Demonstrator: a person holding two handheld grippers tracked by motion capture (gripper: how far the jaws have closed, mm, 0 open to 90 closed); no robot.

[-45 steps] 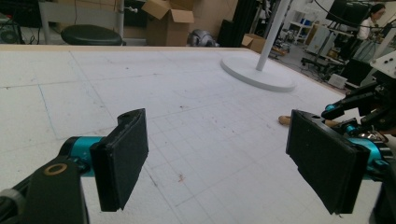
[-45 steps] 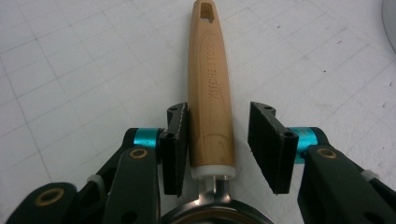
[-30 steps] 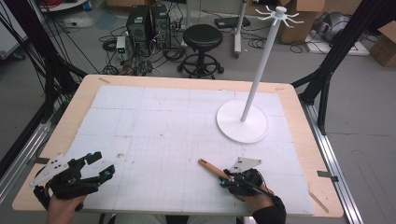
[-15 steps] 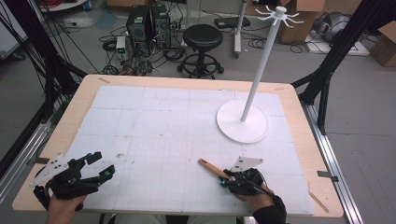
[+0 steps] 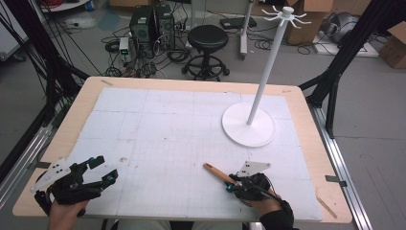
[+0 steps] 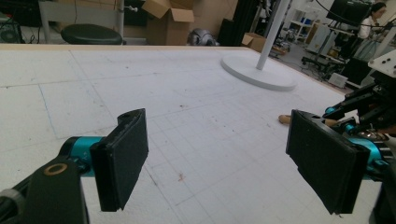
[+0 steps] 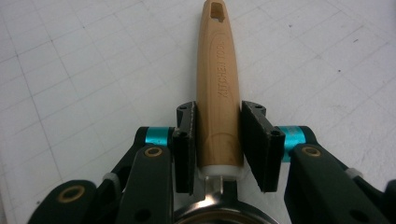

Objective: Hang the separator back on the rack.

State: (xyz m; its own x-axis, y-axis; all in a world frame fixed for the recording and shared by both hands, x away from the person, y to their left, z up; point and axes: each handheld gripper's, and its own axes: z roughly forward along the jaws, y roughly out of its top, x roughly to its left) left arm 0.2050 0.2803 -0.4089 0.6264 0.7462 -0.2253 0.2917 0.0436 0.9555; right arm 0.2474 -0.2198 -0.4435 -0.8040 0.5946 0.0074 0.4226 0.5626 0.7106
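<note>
Even, bright overhead light with faint shadows; the high view looks soft, perhaps slightly blurred, with edges bowed.

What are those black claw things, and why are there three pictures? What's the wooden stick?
A person sits at a table holding a pinching tool in each hand. One camera looks down from above; a small camera rides on each tool. The left gripper is open and holds nothing. The right gripper squeezes the wooden handle of a kitchen tool, with a metal part at the bottom of that view; what kind of tool, I can't tell. A white stand with hooks on top stands on the table.
</note>
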